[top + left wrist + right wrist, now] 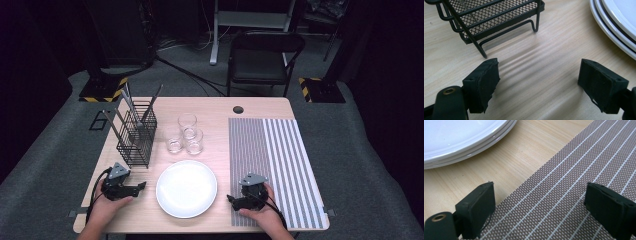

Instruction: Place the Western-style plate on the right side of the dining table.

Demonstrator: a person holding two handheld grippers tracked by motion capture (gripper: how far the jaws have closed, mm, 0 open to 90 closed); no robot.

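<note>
My left gripper [139, 188] rests on the wooden table [215, 107] at the front left, held by a hand, jaws pointing right toward a stack of white plates [186, 188]. In the left gripper view it [539, 86] stands open over bare wood, with a black wire basket [491, 17] ahead and the plates [616, 30] at the right. My right gripper [232, 199] lies at the front edge of a striped placemat [250, 150], jaws pointing left. In the right gripper view it [539, 207] is open and empty above the placemat's [574, 170] edge, with the plates [461, 137] at upper left.
The wire basket [136, 135] holds several upright utensils [131, 107] at the left. Three clear glasses [185, 135] stand behind the plates. A second, lighter striped placemat [295, 160] lies at the right. A black folding chair [262, 55] stands beyond the table.
</note>
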